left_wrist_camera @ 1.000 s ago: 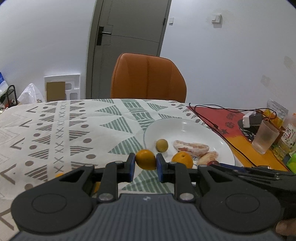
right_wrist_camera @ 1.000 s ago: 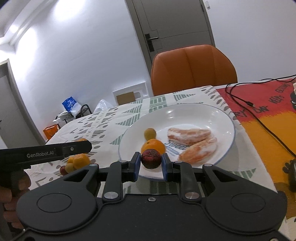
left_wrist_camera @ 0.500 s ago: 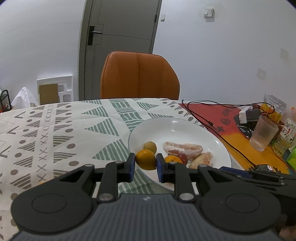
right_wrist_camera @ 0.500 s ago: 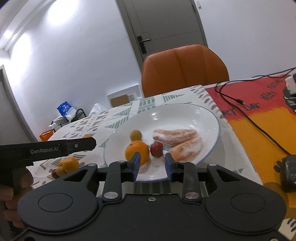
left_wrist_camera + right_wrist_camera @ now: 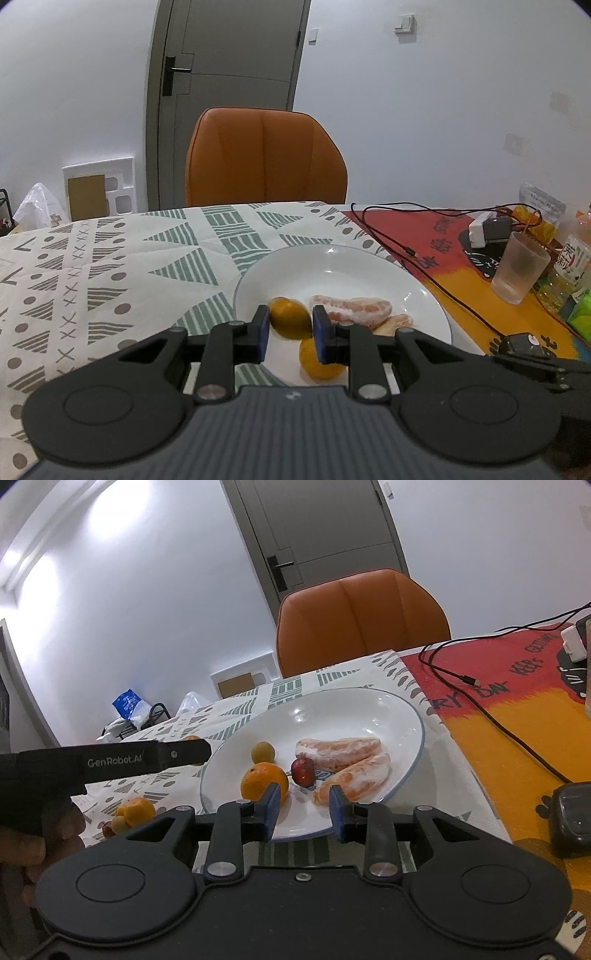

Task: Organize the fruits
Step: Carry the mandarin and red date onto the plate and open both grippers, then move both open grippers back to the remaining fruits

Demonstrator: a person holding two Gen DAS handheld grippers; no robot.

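Observation:
In the left wrist view my left gripper (image 5: 290,332) hangs over the near left part of the white plate (image 5: 332,251). Its blue pads still touch a small orange (image 5: 290,319) while the jaws start opening. Below lie another orange (image 5: 319,365) and peeled citrus segments (image 5: 351,310). My right gripper (image 5: 304,808) is open at the near rim of the plate (image 5: 417,716) with nothing between its pads. Just beyond its fingertips a dark red fruit (image 5: 303,771) lies on the plate, beside an orange (image 5: 264,784), a small yellow-green fruit (image 5: 263,752) and the segments (image 5: 338,747).
Loose fruits (image 5: 133,810) sit on the patterned cloth left of the plate. An orange chair (image 5: 266,155) stands behind the table. On the red-orange mat (image 5: 461,291) to the right are a black cable (image 5: 391,236), a plastic cup (image 5: 521,269), a charger (image 5: 487,230) and a black device (image 5: 570,819).
My left gripper carried the small orange rightward from the cloth to above the plate. My right gripper opened, and the dark red fruit it held now lies on the plate.

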